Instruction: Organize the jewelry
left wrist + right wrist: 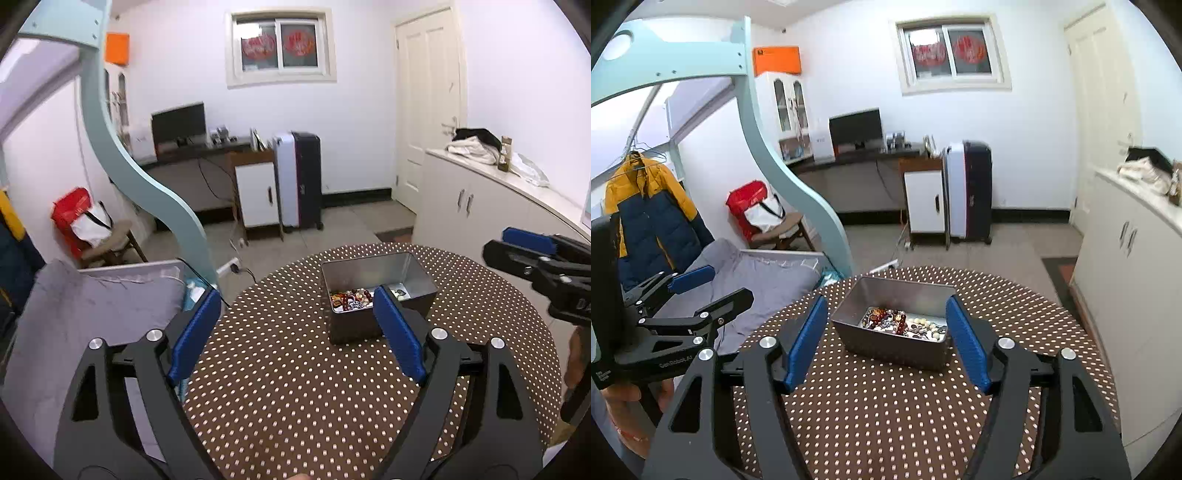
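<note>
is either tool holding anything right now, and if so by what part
Nothing is held: the left tool and right tool are both open and empty.

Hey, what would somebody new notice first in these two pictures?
Probably the metal tin in the middle of the dotted round table, with beads heaped inside. Next, the blue-padded left gripper and right gripper, both open and empty, short of the tin.

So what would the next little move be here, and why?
Probably lower the right gripper toward the metal tin and reach for the beads. Both grippers are open and empty, held back above the dotted table, and all the jewelry lies jumbled in the tin, which sits almost straight ahead of the right one.
</note>
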A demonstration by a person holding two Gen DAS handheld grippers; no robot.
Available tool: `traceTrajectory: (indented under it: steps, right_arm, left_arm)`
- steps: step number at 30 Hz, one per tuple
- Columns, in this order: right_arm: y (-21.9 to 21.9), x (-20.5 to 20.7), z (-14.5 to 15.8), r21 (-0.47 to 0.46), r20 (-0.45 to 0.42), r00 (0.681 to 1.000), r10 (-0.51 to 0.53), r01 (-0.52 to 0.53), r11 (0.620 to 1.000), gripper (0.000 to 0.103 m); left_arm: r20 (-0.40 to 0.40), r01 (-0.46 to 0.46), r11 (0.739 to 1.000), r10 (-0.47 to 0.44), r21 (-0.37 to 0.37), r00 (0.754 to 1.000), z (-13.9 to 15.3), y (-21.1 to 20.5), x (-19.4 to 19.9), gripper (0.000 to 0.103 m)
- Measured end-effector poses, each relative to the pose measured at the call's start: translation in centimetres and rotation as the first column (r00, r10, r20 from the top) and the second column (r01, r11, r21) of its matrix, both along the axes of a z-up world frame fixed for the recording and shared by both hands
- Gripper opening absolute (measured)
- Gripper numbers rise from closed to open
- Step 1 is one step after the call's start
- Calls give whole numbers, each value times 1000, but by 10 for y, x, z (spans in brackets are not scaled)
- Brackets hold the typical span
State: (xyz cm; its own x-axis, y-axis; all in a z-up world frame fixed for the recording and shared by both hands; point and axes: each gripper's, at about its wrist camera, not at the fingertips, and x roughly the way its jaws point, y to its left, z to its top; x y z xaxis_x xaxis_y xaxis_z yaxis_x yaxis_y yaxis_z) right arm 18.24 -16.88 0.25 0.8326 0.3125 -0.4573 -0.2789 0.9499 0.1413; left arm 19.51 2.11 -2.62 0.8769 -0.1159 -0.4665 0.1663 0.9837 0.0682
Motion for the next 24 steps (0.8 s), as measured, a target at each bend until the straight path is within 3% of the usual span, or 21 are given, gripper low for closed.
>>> traceTrajectory:
  steps: [5,13,24]
  right_arm:
    - [-1,-47,13,-22,78,997,-27,29,999,80]
    - [1,-106,24,-45,176,981,-76,85,995,91]
    - [10,-175,26,-74,321,937,-135,167,983,95]
  left_arm:
    - [42,-7,1000,7,-18,999,11,-1,-45,89]
    - [123,-39,999,40,-11,992,24,-7,-107,93]
    - [270,-87,993,104,-74,957,40,-6,-185,96]
